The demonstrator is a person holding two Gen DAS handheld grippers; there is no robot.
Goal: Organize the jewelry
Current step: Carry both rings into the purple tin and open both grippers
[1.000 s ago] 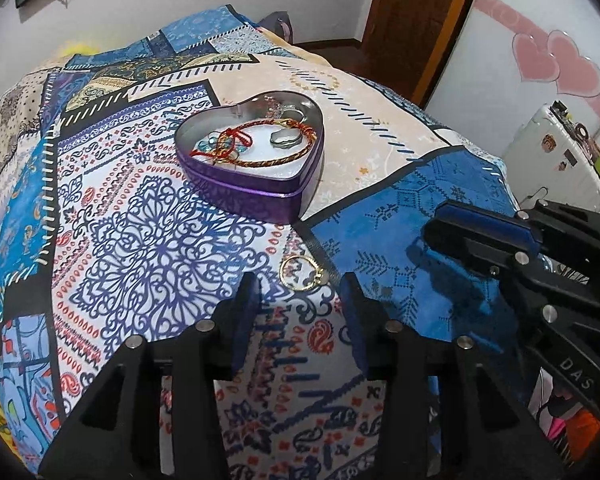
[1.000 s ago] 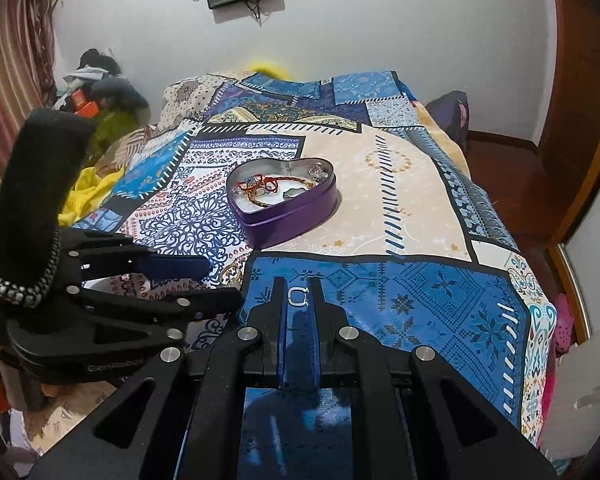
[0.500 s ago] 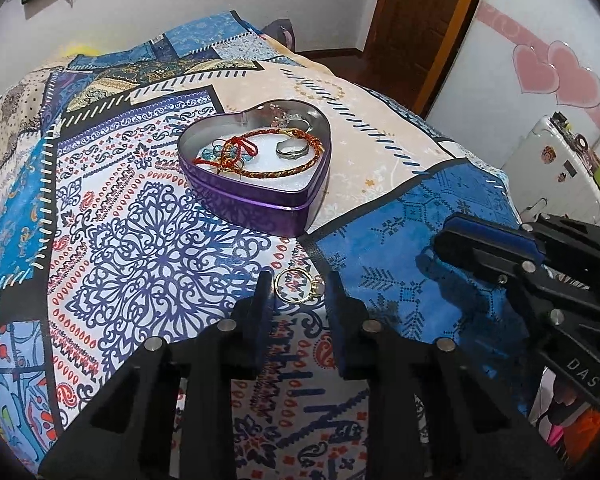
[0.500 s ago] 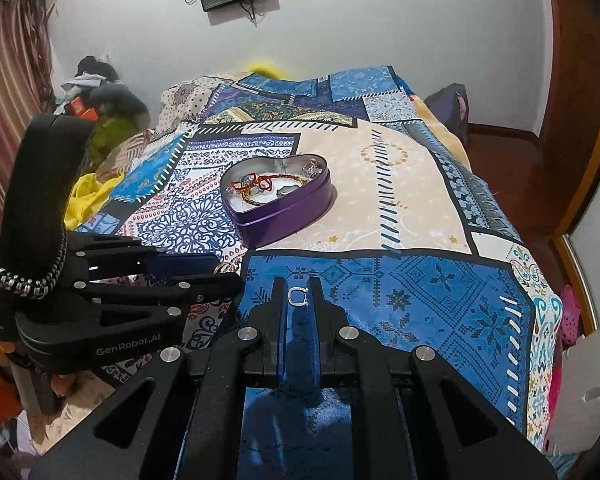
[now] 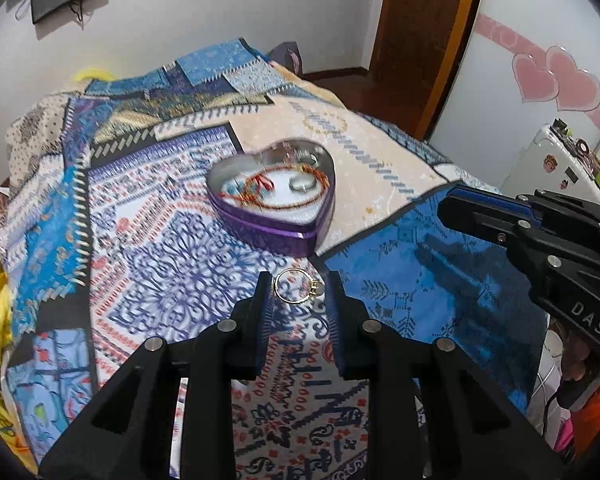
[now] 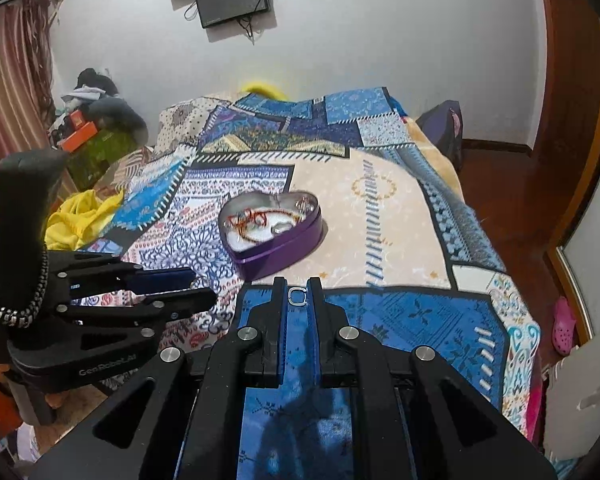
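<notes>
A purple heart-shaped tin [image 5: 278, 230] sits on the patterned bedspread and holds red cord bracelets and silver rings; it also shows in the right wrist view [image 6: 284, 250]. My left gripper [image 5: 298, 292] is shut on a gold ring [image 5: 298, 291] with a small stone, held between the fingertips just in front of the tin. My right gripper [image 6: 298, 295] is shut on a small silver ring [image 6: 298, 295] at its fingertips, to the right of the left gripper and short of the tin.
The bed's right edge drops to a wooden floor by a brown door [image 5: 416, 40]. A white cabinet [image 5: 556, 164] stands at the right. Yellow cloth [image 6: 80, 220] and clutter lie at the bed's left side.
My left gripper's fingers closed in on the gold ring and lifted it off the bedspread. Both grippers rose. The right gripper kept its hold on the silver ring.
</notes>
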